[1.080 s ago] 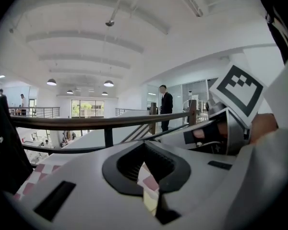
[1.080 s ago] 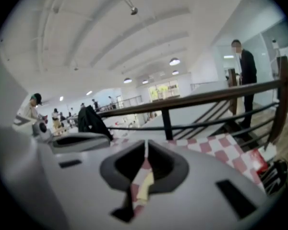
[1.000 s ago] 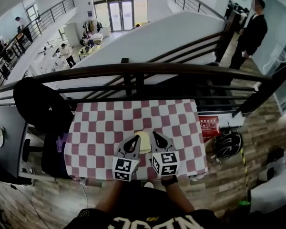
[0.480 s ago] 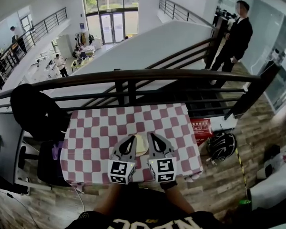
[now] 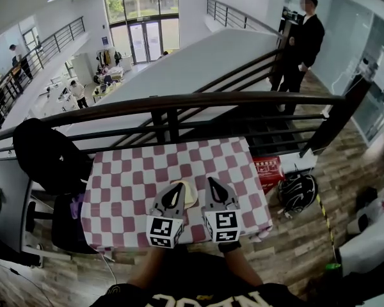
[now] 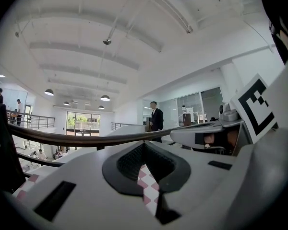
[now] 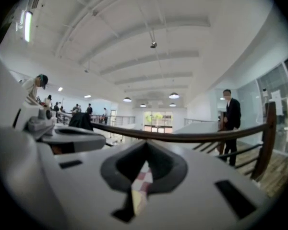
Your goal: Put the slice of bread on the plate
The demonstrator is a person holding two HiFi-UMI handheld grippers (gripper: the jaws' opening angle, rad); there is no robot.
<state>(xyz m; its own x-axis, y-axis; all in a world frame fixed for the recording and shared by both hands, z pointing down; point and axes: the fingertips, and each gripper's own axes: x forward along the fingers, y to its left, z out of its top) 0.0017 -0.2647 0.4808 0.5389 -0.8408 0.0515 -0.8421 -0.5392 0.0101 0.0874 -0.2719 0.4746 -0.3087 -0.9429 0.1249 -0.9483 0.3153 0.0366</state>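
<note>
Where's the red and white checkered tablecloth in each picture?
Head view: the checkered tablecloth fills the middle, just below the dark handrail.
Left gripper view: only a thin strip of it shows, low in the middle.
Right gripper view: a small strip shows, low in the middle.
Shared landmark: the dark handrail crosses every view, here and here.

Two grippers are counted: a left gripper [image 5: 177, 187] and a right gripper [image 5: 212, 181] — besides these, one checkered table [image 5: 134, 171], one slice of bread [image 5: 190, 194], one black helmet [image 5: 297, 194] and one red box [image 5: 269, 170] are seen.
</note>
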